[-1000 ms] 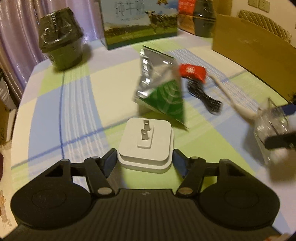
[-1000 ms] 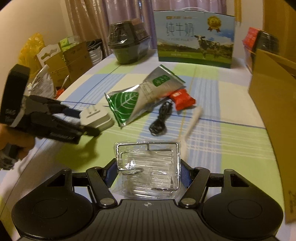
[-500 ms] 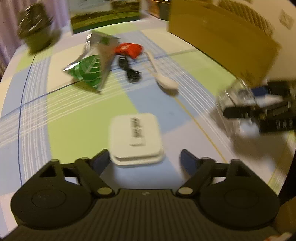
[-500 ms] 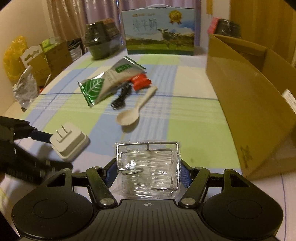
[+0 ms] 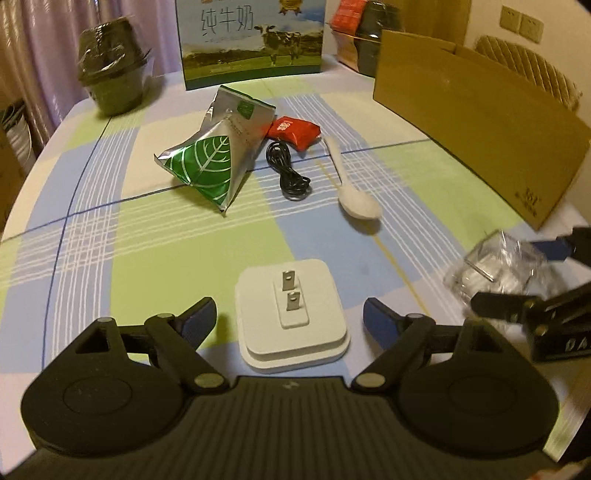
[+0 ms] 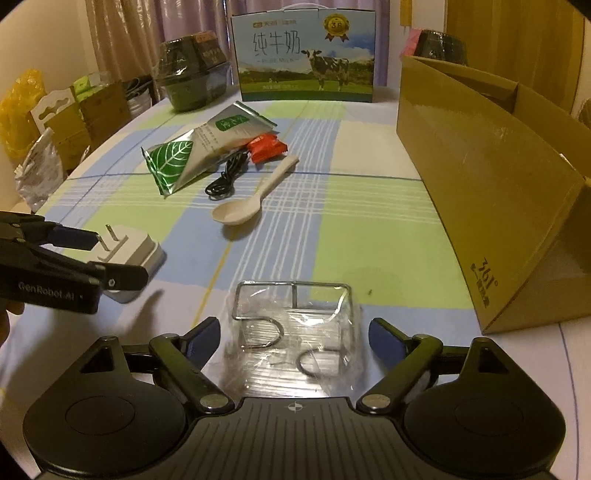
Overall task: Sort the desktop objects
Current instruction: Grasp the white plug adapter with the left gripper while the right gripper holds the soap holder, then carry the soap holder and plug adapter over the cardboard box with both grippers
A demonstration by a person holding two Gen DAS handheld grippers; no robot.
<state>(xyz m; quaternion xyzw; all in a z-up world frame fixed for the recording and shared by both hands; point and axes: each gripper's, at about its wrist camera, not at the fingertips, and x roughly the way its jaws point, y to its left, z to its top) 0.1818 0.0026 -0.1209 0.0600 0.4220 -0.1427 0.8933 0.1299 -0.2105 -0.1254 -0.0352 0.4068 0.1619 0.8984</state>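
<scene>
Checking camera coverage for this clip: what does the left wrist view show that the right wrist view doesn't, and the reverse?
Left only: wall sockets and a wicker chair back.
Right only: a hand holding the left gripper, and boxes beside the table.
Both: white charger, wrapped wire rack, spoon, black cable, green leaf pouch, red packet, cardboard box, milk carton.

One white plug adapter (image 5: 291, 314), one wrapped wire rack (image 6: 295, 325), one spoon (image 6: 243, 206), one cable (image 6: 225, 177), two packets (image 6: 192, 155).
</scene>
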